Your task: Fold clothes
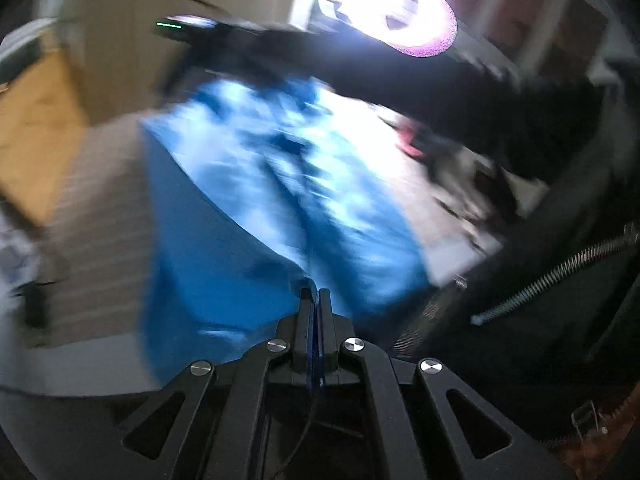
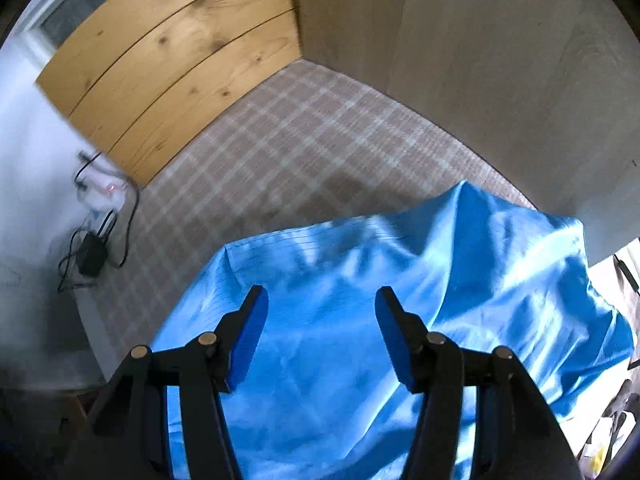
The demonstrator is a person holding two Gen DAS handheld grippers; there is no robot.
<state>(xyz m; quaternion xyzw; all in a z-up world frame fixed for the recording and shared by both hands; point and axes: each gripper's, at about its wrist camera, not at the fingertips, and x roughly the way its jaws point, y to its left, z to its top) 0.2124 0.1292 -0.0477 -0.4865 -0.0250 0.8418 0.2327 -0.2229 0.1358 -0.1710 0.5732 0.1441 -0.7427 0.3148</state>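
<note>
While the left gripper (image 1: 315,298) pinches blue cloth (image 2: 400,280) over checked bedding (image 2: 280,140), right gripper (image 2: 320,300) jaws gape.

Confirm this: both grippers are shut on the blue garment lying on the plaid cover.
Not both. The left gripper is shut on the blue garment, as the left wrist view shows. The right gripper is open: in the right wrist view its jaws stand wide apart above the garment, gripping nothing. The garment does lie on the plaid cover.
</note>
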